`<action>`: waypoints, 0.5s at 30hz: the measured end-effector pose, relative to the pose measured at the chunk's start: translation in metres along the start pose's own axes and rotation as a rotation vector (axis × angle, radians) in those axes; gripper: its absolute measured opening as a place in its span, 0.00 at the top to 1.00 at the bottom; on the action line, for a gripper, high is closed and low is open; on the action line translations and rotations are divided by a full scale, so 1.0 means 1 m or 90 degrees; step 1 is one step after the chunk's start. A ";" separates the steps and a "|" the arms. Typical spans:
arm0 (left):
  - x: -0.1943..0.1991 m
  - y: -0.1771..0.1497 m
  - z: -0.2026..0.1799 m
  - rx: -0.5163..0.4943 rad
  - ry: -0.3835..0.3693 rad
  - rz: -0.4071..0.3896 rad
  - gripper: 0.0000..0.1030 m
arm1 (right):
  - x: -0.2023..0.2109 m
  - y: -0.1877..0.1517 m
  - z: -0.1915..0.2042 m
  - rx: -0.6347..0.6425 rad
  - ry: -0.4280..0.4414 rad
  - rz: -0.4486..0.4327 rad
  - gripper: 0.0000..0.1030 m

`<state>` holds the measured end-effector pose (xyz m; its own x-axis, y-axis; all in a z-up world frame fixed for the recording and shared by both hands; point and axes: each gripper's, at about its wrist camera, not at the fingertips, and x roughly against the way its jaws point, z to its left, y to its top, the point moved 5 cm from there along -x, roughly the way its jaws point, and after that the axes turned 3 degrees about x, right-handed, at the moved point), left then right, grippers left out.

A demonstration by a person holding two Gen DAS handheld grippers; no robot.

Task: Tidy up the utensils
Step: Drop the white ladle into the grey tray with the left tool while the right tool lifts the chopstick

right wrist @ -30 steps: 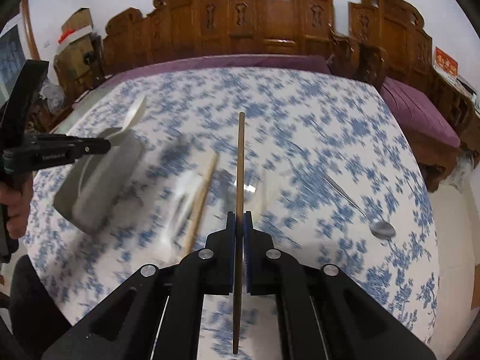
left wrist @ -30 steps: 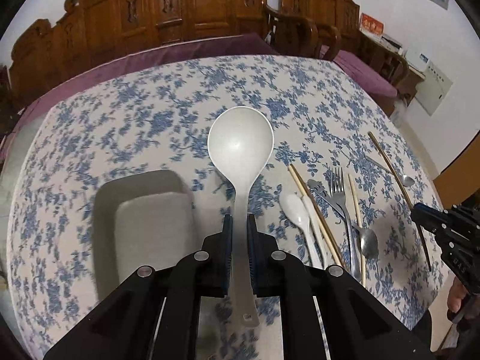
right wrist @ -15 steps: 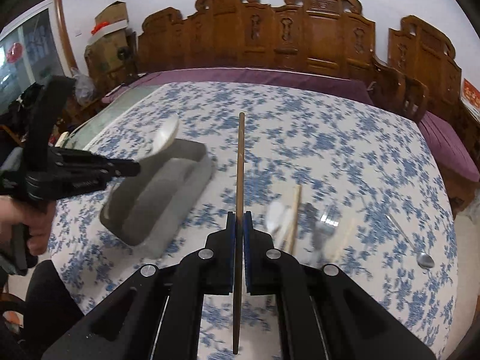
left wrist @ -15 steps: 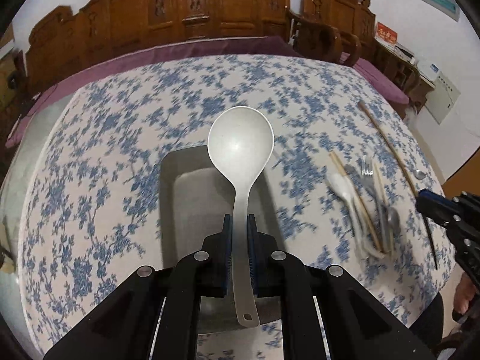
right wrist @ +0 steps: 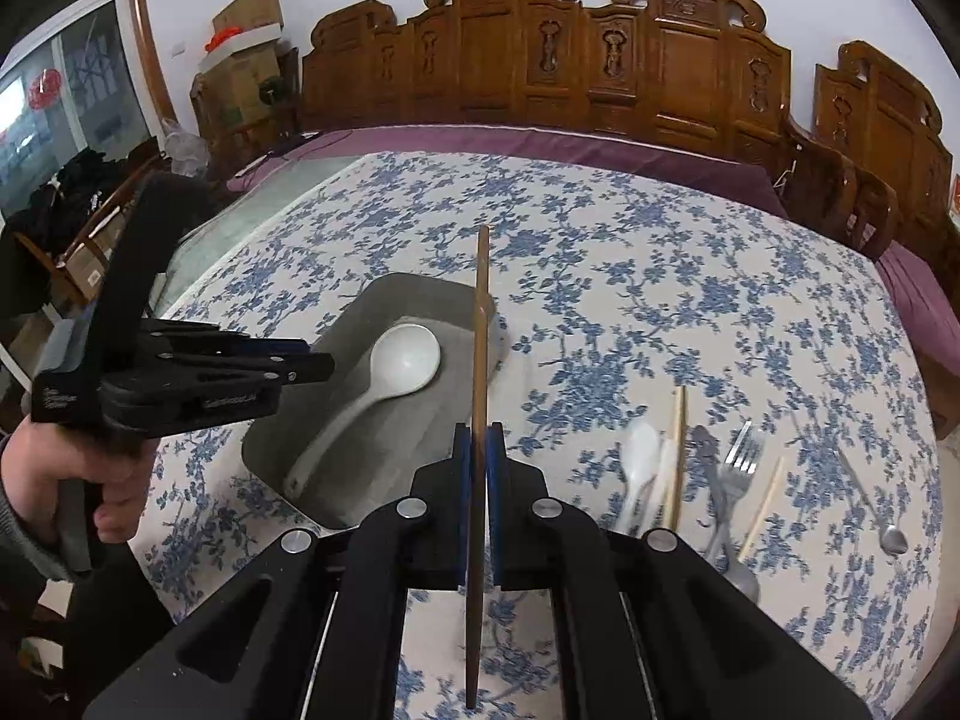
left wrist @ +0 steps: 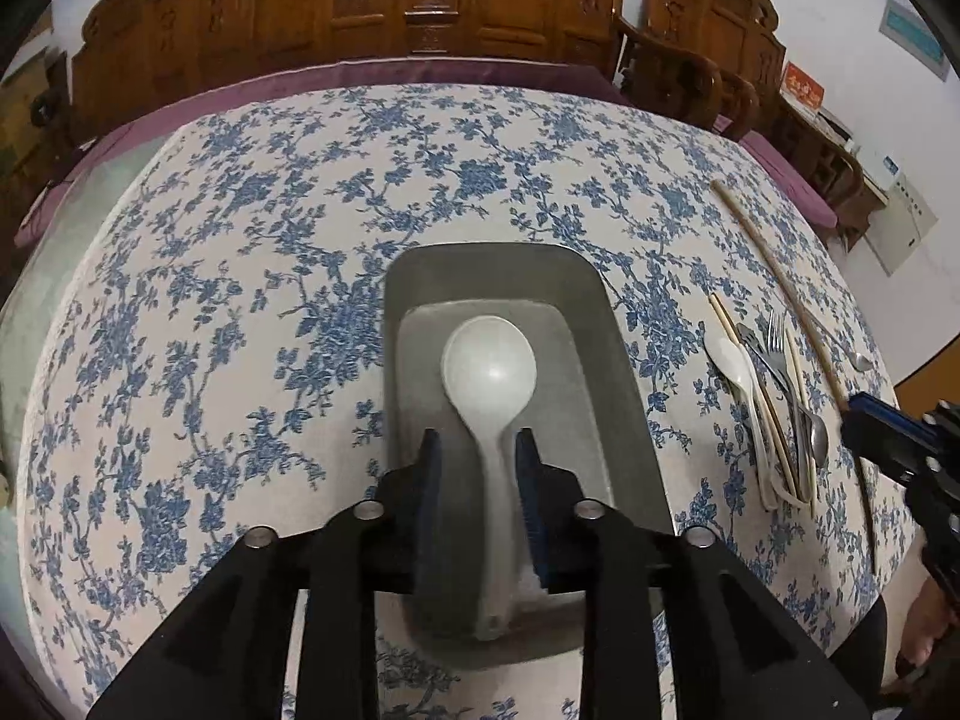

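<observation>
Left gripper (left wrist: 477, 450) jaws apart | right gripper (right wrist: 479, 441) pinching chopstick (right wrist: 480, 324)

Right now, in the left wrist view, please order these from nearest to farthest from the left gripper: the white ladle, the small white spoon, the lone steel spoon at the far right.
1. White plastic ladle: in the grey tray, between the left gripper fingers.
2. Small white spoon: right of the tray, in the utensil pile.
3. Lone steel spoon: far right, beyond the pile.

A white ladle (left wrist: 489, 372) lies in the grey tray (left wrist: 624, 372); spoons, fork and chopsticks (left wrist: 774, 408) rest alongside.
</observation>
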<state>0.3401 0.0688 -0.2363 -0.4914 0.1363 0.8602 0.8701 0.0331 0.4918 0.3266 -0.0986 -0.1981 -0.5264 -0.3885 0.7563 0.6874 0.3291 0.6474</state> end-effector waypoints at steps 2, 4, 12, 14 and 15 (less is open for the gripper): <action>0.008 -0.001 0.006 0.000 -0.001 -0.008 0.74 | -0.007 0.003 0.005 -0.005 0.008 0.001 0.94; 0.017 -0.003 0.012 -0.001 0.000 -0.019 0.73 | -0.015 0.006 0.012 -0.012 0.018 0.002 0.94; 0.045 -0.007 0.046 0.004 0.018 -0.054 0.68 | -0.053 0.024 0.045 -0.028 0.046 0.008 0.94; 0.050 -0.008 0.054 0.006 0.024 -0.058 0.68 | -0.061 0.028 0.049 -0.031 0.048 0.012 0.94; 0.052 -0.008 0.059 0.007 0.026 -0.060 0.68 | -0.066 0.030 0.052 -0.032 0.046 0.015 0.94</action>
<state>0.3098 0.1336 -0.2034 -0.5725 0.0921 0.8147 0.8198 0.0551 0.5699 0.3562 -0.0177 -0.2238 -0.4729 -0.4431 0.7616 0.7248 0.2960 0.6222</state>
